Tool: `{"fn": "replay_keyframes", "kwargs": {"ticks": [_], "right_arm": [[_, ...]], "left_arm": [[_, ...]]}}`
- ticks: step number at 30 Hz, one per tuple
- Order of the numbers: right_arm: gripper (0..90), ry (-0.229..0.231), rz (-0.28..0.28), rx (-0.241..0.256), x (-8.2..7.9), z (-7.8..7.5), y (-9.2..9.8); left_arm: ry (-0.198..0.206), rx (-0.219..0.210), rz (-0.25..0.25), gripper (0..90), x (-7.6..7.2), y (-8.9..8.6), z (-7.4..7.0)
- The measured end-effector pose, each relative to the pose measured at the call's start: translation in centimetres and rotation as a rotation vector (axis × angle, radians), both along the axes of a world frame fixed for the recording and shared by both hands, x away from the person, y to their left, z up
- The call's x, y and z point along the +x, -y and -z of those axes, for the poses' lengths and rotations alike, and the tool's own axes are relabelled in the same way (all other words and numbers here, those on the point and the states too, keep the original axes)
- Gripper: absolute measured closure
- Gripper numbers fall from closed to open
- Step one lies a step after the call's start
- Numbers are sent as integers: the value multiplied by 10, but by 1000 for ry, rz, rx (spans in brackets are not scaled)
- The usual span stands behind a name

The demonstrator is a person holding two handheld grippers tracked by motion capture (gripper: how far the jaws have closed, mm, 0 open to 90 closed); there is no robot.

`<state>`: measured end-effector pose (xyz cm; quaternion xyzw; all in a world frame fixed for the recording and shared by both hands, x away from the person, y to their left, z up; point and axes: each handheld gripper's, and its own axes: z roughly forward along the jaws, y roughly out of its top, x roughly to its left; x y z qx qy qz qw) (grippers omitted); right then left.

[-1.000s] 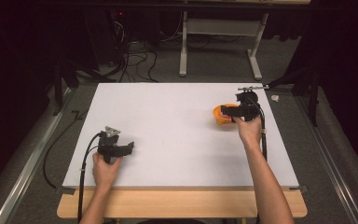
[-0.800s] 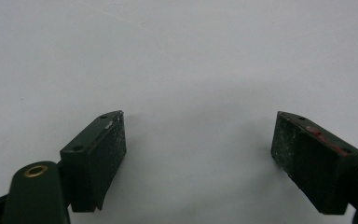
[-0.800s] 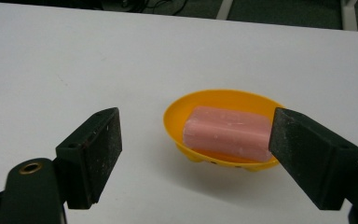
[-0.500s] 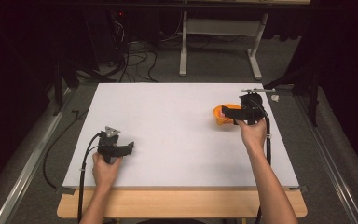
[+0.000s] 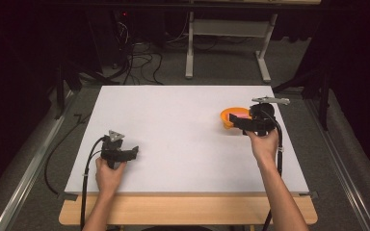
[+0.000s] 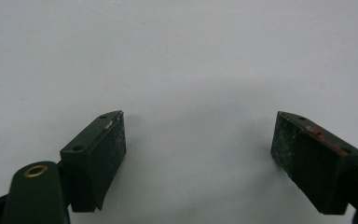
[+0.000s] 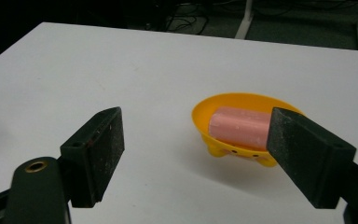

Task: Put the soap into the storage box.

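Soap (image 7: 239, 127) in dish (image 7: 242, 140) lies near right fingers (image 7: 307, 158).

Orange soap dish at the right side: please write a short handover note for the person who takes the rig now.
Right tool: jaws open, holding nothing, aimed at the orange soap dish from close by, not touching it.
Left tool: jaws open, empty, low over bare white table at the near left.
Things: the dish stands upright on the table's right side, with a pink soap bar lying inside it.
Done: nothing is grasped yet.
Left: probably close the right tool on the dish or the bar; which one cannot be told.
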<state>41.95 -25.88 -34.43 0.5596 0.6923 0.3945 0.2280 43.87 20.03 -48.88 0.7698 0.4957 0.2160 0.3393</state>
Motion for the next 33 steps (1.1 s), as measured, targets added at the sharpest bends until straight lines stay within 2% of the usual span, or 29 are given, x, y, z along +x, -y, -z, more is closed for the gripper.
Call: {"fn": "replay_keyframes", "kwargs": {"ticks": [17, 33], "right_arm": [[205, 50, -20, 17, -30, 1, 6], [212, 55, -24, 52, -47, 15, 10]], "left_arm": [[-3, -3, 1, 181, 0, 0, 0], [-3, -3, 1, 182, 0, 0, 0]]}}
